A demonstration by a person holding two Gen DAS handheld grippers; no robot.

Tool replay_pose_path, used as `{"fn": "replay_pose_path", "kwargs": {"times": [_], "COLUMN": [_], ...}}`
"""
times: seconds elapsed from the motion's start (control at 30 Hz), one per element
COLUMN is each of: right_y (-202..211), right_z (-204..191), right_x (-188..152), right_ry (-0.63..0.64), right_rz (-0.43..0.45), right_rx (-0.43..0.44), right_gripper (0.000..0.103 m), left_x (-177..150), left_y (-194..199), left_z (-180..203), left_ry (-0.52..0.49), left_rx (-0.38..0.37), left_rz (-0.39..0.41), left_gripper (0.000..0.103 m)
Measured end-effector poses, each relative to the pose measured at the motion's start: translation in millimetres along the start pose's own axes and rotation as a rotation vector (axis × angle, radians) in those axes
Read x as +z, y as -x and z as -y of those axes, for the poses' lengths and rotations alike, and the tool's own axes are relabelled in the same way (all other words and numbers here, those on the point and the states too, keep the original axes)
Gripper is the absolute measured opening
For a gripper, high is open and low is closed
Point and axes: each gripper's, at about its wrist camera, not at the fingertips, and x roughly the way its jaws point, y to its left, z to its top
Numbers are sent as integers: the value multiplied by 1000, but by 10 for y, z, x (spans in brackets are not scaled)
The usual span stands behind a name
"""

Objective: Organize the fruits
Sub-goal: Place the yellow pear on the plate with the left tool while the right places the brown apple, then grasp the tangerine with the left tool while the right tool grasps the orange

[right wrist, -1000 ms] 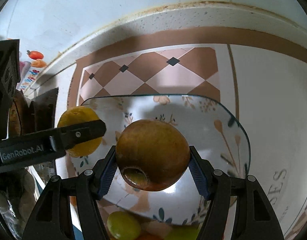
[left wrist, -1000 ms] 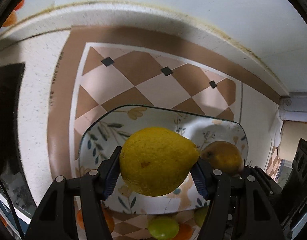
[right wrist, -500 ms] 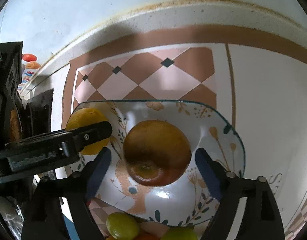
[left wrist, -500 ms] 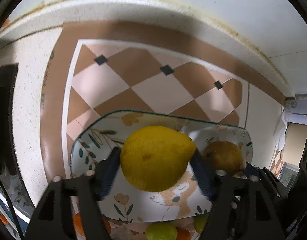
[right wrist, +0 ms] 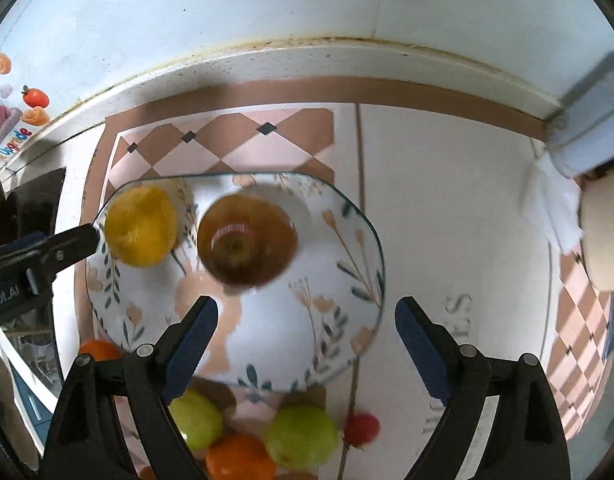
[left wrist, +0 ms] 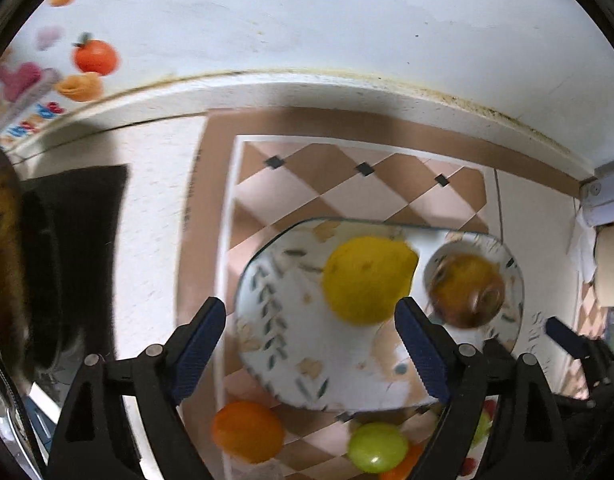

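Both tongs point straight down over plate (right wrist: 359, 216), jaws just spread wide, nothing between. Left tongs (left wrist: 311, 344): lemon (left wrist: 367, 280) on plate just ahead. Right tongs (right wrist: 307, 340): apple (right wrist: 247, 240), slightly blurred, on plate ahead.

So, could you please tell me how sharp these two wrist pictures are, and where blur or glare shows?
Left wrist view: motion blur smears the lemon, the apple and the plate pattern, while the open left gripper stays crisp. Right wrist view: the apple is smeared and carries a glare patch, the lemon is soft, the open right gripper sharp. Both views bow strongly at the edges.
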Motion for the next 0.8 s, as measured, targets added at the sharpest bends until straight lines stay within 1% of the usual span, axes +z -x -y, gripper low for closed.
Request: {"fn": "replay_pose_path", "kwargs": {"times": [0.03,0.07,0.17,0.2,0.3,0.4,0.5,0.8], "right_y": [54,108,290,369,554,724,914,1497], "right_z": [17,20,42,48,-20,-125,-178,-257], "right_x": [-57,-114,-291,-358,-511,-649,-800,-1334], "right_ry": [1,0,-4,-4,6,12,13,2], "right_rz": [8,18,44,58,96,128,161,260], "right_rx": [-6,-12,-20,-28,-46,-45,-39,-8], "right_gripper": [92,92,92,92,92,92,92,92], "left_x": [-78,14,-134,-171,-352,-567,-710,-1193], "left_y": [38,57,217,256,416,560,692,1297], "left_z": [-7,-124,-225,-240,-265,-265,-275,-313], "left_ry": [1,1,-1,-1,-5,-17,-21,-24], "left_rx": [7,9,24,24,36,51,52,23], "left_rz": [12,19,51,44,80,112,122,223], "left_gripper": [86,86,86,86,86,86,86,86]}}
